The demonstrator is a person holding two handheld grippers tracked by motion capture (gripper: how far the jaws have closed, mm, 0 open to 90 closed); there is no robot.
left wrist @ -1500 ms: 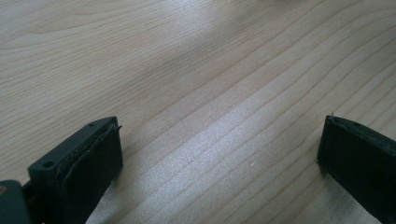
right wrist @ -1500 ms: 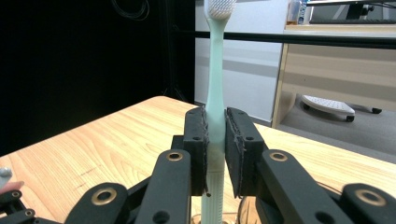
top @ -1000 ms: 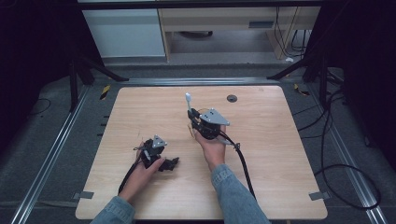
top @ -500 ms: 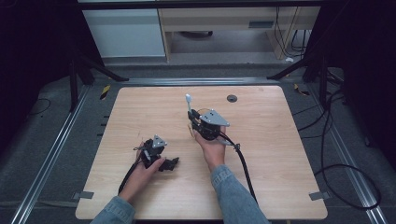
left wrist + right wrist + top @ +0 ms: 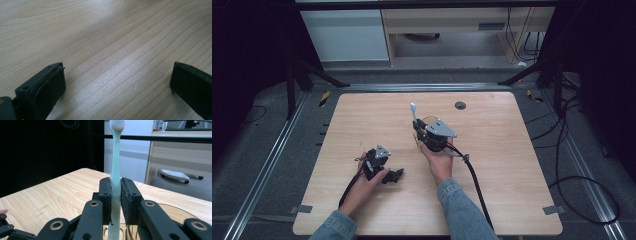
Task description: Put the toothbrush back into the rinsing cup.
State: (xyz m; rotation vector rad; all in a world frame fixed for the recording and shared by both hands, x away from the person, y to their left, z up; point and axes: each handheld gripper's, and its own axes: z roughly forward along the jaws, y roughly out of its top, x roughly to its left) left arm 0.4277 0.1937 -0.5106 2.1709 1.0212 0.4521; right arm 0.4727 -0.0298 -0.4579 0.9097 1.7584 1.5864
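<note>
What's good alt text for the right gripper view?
The right claw is shut on the handle of a pale green toothbrush that stands upright, white bristles at the top. Below it lies a light wooden table with a round wooden piece just behind the claw; a dark backdrop and pale cabinets lie beyond.

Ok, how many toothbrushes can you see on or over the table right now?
1. The toothbrush stands upright, clamped in the right claw above the middle of the wooden table, bristles up. Its lower end goes down toward a round holder, partly hidden.
</note>
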